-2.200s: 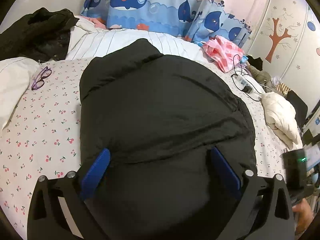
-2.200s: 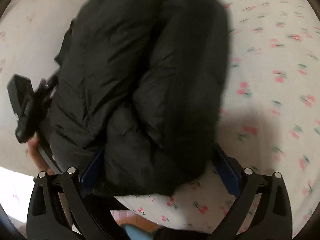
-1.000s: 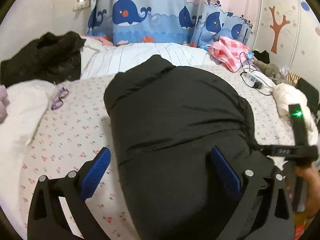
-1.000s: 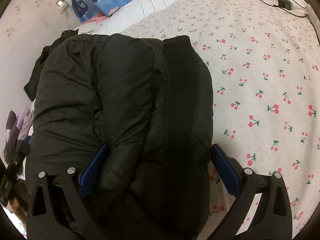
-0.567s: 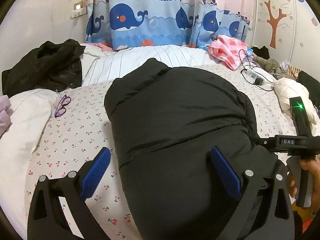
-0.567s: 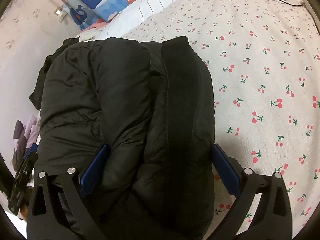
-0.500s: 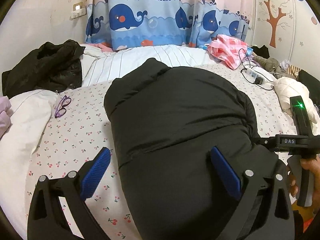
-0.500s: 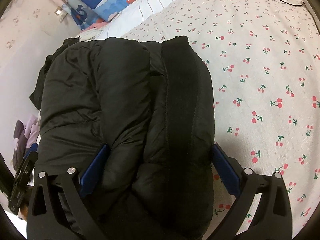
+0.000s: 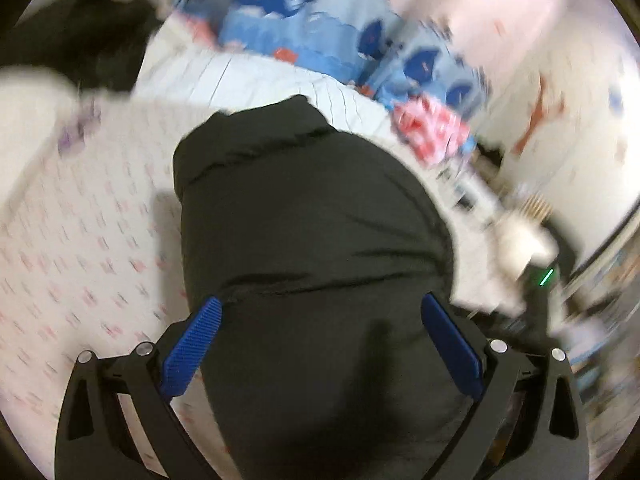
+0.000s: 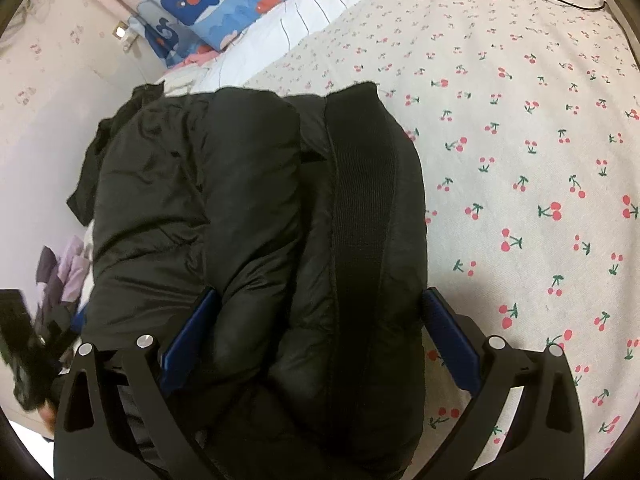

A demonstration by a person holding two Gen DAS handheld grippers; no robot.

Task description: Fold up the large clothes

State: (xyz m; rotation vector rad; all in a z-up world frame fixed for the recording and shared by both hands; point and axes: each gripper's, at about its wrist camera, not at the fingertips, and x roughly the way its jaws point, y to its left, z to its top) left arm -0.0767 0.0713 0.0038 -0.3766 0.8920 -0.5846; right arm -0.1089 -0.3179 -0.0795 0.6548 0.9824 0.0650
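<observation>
Straddling folded black jacket (image 10: 256,208), both claws spread.

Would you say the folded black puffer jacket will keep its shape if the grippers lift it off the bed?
Probably not. The black puffer jacket looks thick and puffy, so it likely springs open once lifted. Its shell looks smooth and shiny, so the blue pads may slip. It seems bulky, yet probably light for its size.

Left wrist view smeared by motion blur; right wrist view sharp, evenly lit.
</observation>
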